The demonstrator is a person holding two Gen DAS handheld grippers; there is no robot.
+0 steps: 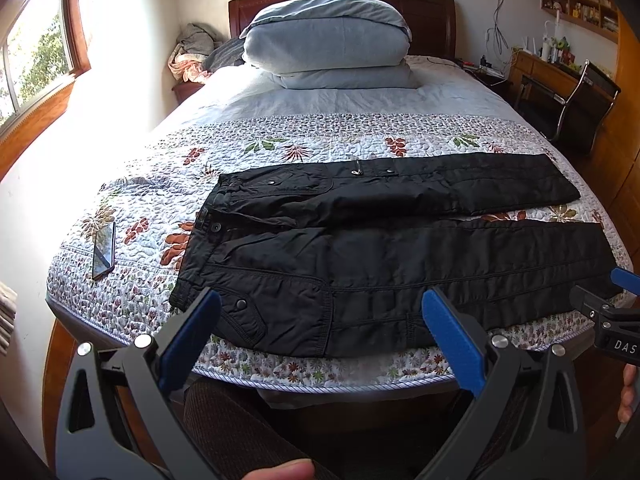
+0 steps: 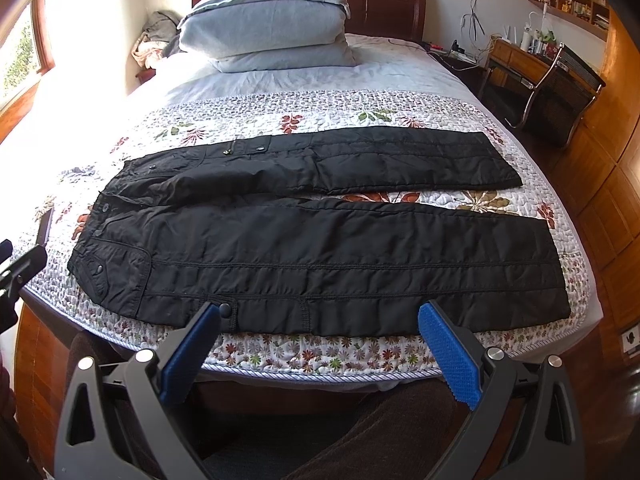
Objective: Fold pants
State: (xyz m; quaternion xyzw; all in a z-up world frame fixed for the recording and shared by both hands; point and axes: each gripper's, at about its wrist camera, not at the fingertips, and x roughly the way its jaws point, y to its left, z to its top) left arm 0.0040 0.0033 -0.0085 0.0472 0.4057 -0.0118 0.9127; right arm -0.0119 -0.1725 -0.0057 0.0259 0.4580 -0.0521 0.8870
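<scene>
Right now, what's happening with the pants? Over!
Left gripper and right gripper open, holding nothing. Black pants spread flat, unfolded, on bed. Phone lies beside waistband.

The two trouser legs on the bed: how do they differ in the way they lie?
The near leg lies by the bed's front edge, flat and smooth; the far leg lies toward the pillows and is rumpled near the waistband. The near leg's cuff reaches further right than the far leg's. A strip of quilt shows between them. Both are black, unfolded and joined at the waist on the left.
</scene>
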